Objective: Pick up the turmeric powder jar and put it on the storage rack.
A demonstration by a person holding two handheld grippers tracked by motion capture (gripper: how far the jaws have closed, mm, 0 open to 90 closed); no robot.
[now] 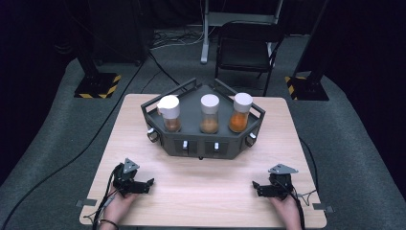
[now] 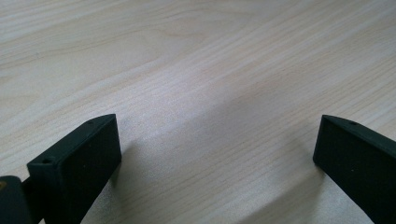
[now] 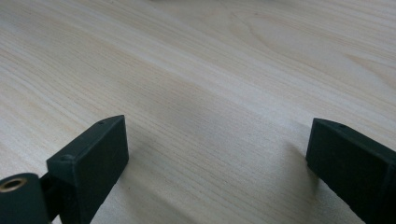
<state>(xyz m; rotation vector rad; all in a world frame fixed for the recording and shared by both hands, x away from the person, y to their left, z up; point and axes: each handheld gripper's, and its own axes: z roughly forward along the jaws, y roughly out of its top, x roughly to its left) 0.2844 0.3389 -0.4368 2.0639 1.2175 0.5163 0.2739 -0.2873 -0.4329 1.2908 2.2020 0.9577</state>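
Note:
A dark hexagonal tray [image 1: 191, 143] stands at the back middle of the wooden table [image 1: 201, 187]. Three white-capped jars stand in it: a left jar [image 1: 169, 114] with brown contents, a middle jar [image 1: 209, 114] with tan contents, a right jar [image 1: 240, 113] with orange contents. My left gripper [image 1: 151, 184] rests on the table at the front left, open, with bare wood between its jaws [image 2: 217, 154]. My right gripper [image 1: 254, 187] rests at the front right, also open over bare wood [image 3: 217, 149]. Both point toward the table's middle.
A dark chair [image 1: 246, 48] stands on the grey carpet behind the table, beside a desk leg [image 1: 205, 33]. Two stand bases with yellow-black tape [image 1: 98, 85] [image 1: 306, 87] flank the far side. Cables run over the floor at left.

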